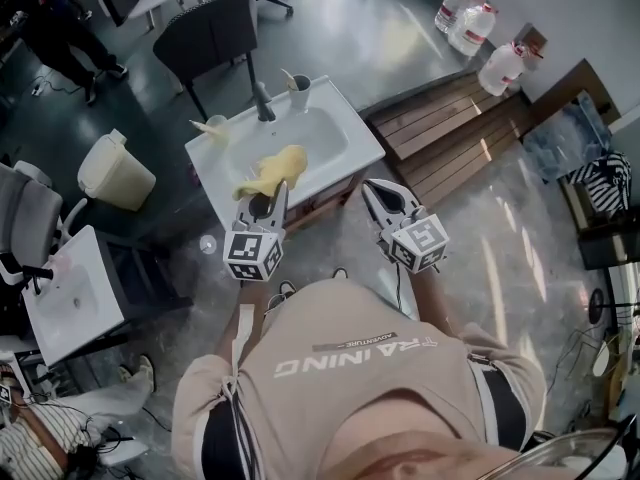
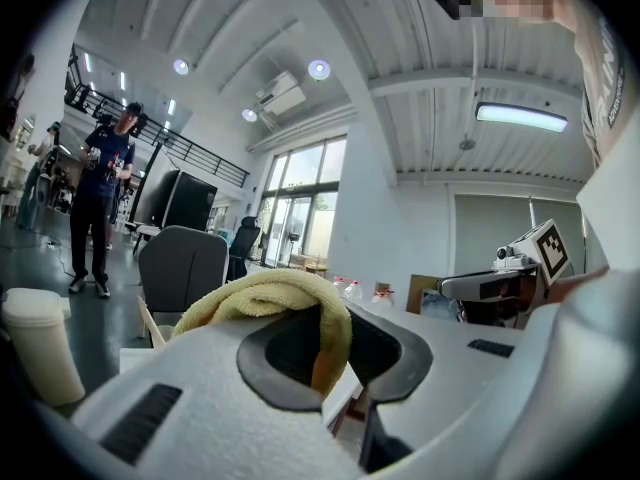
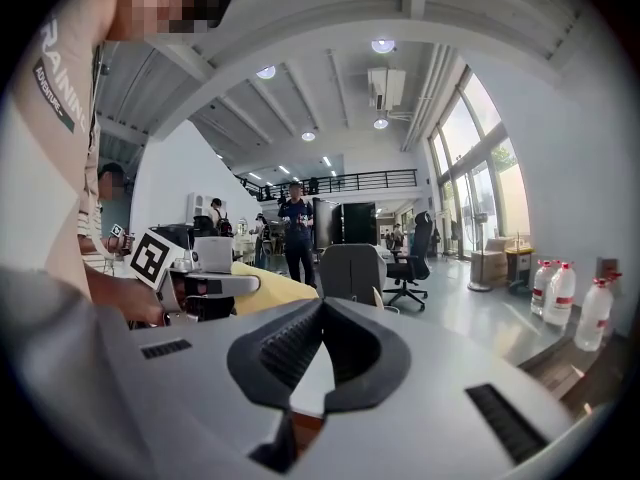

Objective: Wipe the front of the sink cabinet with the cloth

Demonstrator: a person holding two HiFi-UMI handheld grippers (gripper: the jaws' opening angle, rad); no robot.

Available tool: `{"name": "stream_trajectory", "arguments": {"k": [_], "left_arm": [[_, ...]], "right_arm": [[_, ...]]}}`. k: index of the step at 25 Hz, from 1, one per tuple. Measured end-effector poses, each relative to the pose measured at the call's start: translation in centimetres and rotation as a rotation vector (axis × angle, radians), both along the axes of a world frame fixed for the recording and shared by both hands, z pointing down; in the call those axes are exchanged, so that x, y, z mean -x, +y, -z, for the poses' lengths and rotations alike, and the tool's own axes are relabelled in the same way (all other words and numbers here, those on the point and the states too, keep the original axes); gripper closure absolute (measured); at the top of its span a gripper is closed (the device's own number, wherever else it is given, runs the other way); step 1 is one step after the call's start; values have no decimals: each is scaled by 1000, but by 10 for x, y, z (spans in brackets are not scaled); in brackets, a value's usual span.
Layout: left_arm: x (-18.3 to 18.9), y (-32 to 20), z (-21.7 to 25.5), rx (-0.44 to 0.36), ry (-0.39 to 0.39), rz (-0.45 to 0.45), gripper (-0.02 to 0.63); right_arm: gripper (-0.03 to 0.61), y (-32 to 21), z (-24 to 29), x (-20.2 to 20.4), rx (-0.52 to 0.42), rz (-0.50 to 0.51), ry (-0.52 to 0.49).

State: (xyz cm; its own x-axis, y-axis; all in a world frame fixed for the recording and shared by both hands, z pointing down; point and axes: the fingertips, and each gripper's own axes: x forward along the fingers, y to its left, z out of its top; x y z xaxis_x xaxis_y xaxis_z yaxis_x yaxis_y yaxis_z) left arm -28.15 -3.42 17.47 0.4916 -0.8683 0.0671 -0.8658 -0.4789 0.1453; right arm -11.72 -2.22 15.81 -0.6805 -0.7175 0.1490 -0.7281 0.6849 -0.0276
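The white sink cabinet [image 1: 358, 146] stands just ahead of me, its brown wooden front [image 1: 328, 198] facing me. A yellow cloth [image 1: 272, 171] hangs over the sink's near rim, and my left gripper [image 1: 268, 200] is shut on it. In the left gripper view the cloth [image 2: 262, 290] bulges up between the dark pads of that gripper [image 2: 335, 333]. My right gripper [image 1: 378, 193] hovers by the cabinet's near right corner, shut and empty; its pads meet in the right gripper view [image 3: 322, 313]. From there the left gripper [image 3: 205, 288] and the cloth [image 3: 258, 286] show at the left.
A faucet [image 1: 264, 102] and a cup [image 1: 299, 92] stand at the sink's back. A black chair [image 1: 210, 38] is behind it, a beige bin [image 1: 115, 173] and a second white sink unit [image 1: 70, 288] to the left. Wooden decking [image 1: 450, 128] and water jugs [image 1: 470, 23] lie to the right.
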Motion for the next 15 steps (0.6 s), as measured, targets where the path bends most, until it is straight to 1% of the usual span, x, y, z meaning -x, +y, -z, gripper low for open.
{"name": "stream_trajectory", "arguments": {"k": [5, 15], "left_arm": [[0, 0, -6, 17, -3, 0, 571], [-1, -6, -6, 13, 6, 0, 571]], "right_arm": [[568, 1, -2, -3, 3, -1, -2], [568, -5, -6, -5, 7, 1, 4]]}}
